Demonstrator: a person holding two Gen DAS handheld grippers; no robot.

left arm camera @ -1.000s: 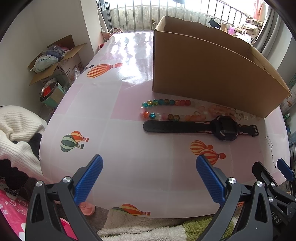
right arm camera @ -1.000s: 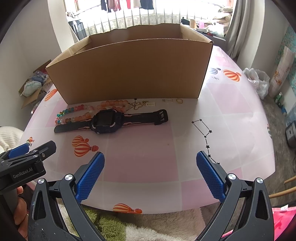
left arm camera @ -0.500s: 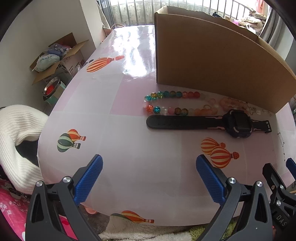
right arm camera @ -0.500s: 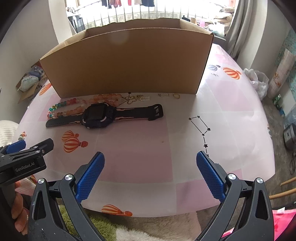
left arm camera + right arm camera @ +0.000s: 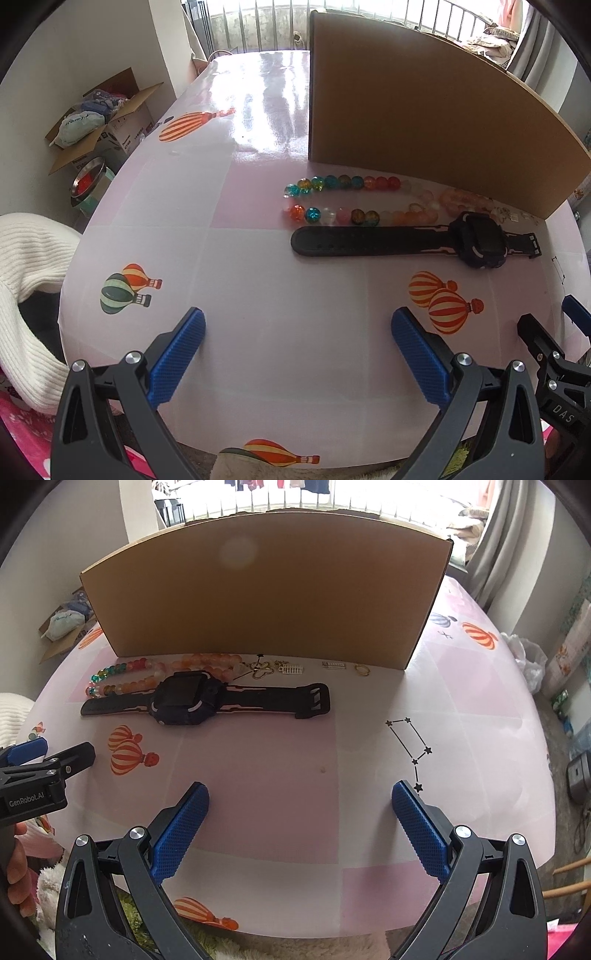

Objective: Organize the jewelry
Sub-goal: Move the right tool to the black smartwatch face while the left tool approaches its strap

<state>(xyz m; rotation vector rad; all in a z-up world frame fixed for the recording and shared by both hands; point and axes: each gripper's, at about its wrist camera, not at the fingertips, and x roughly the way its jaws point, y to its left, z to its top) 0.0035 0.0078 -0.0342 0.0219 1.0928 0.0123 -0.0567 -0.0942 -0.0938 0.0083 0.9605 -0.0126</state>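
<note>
A black watch (image 5: 476,243) (image 5: 184,699) lies flat on the pink table, its strap stretched left and right. Behind it runs a bead necklace (image 5: 343,182) (image 5: 122,670) in blue, red and peach. To the right of these, along the box's foot, lie a gold butterfly pendant (image 5: 263,670), two small clips (image 5: 293,669) (image 5: 334,664) and a gold ring (image 5: 362,669). A tall cardboard box (image 5: 406,110) (image 5: 266,590) stands right behind them all. My left gripper (image 5: 295,350) (image 5: 51,753) hovers open at the table's near left. My right gripper (image 5: 301,827) hovers open at the near edge, nothing between its fingers.
The pink tablecloth (image 5: 258,775) carries balloon prints and a star-line drawing (image 5: 410,746). On the floor to the left are an open carton of bags (image 5: 99,118) and a metal bowl (image 5: 86,181). A white knitted sleeve (image 5: 26,266) fills the left edge. A plastic bag (image 5: 528,657) lies at the right.
Both grippers have come forward and lower over the table, so the watch, beads and box look nearer and larger. Both stay open; nothing on the table has moved.
</note>
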